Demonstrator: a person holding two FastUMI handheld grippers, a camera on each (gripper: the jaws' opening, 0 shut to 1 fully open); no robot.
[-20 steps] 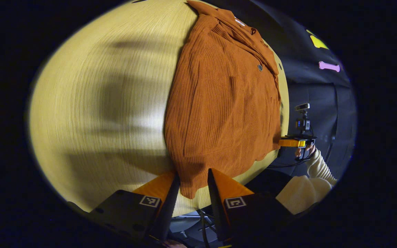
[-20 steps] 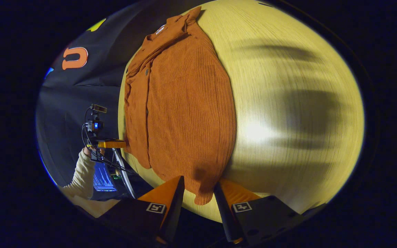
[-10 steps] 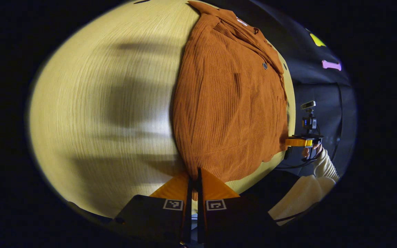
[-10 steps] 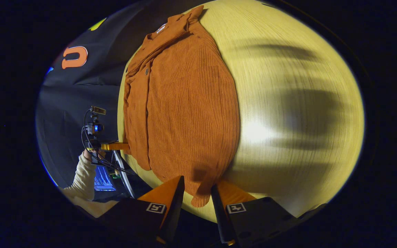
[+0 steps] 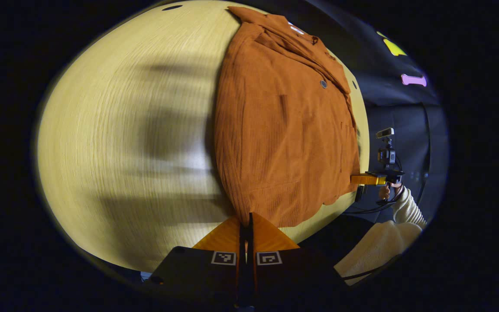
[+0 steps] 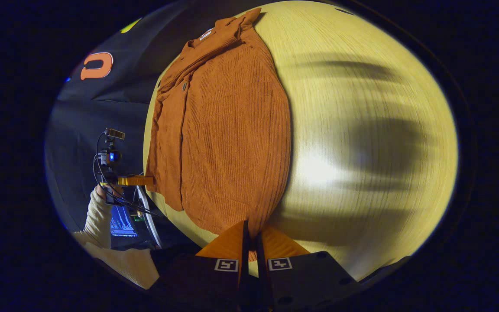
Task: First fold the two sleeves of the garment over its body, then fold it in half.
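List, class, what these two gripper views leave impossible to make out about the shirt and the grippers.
- Left gripper view: the hem corner of the shirt is pinched inside the left gripper; its fingers hide it.
- Right gripper view: the right gripper likewise covers the other corner.
- Both views: the folded sleeves cannot be traced; the ribbed cloth is blurred.
- Right gripper view: the screen is too small.

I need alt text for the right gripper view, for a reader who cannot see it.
The right gripper is shut on the near hem corner of an orange ribbed shirt lying flat on a pale wooden table. Farther off, the left gripper holds the opposite hem corner.
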